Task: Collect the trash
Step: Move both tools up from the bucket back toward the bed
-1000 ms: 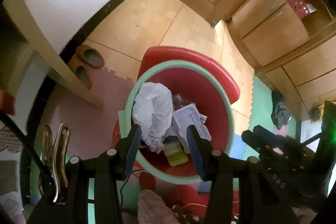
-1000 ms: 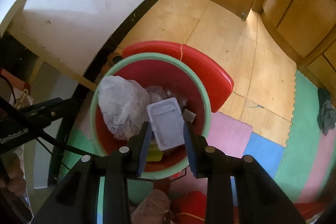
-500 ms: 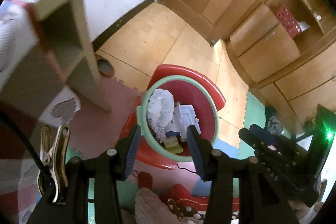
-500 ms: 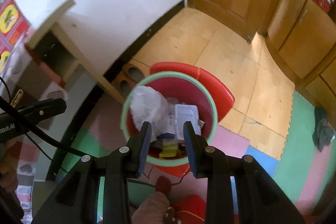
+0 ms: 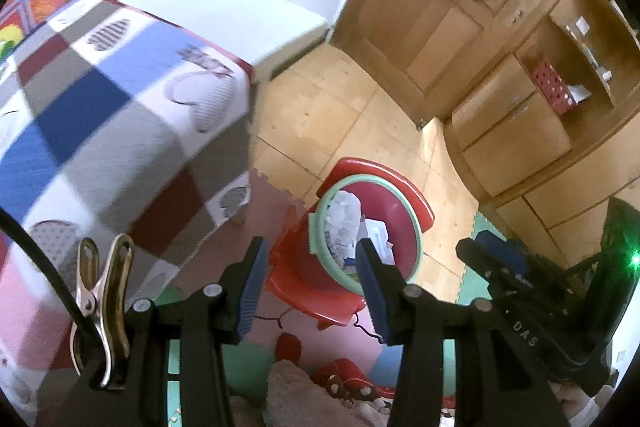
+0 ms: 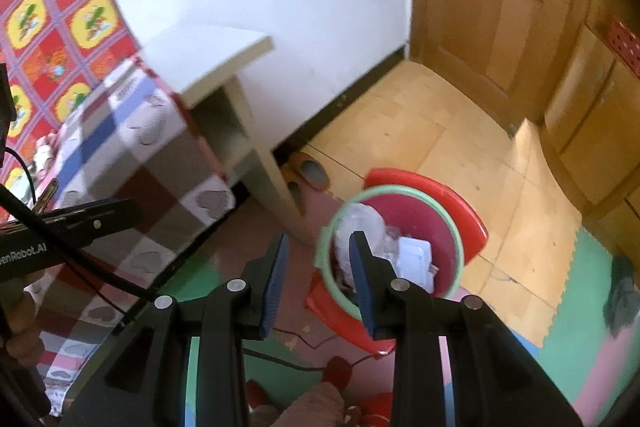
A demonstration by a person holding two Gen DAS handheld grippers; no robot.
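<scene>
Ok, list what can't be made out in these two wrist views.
- Bin bottom, both views: white bag and white tray cover it; right gripper finger hides its near side.
- Small trash in the bin, left view: too small, behind the left gripper finger.
- Checkered cloth top: motion-blurred, cut off at the left edge.
- Slippers, right view: partly behind the table leg.

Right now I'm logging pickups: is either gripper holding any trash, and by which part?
Nothing is held: left gripper and right gripper are both empty, above the bin.
</scene>
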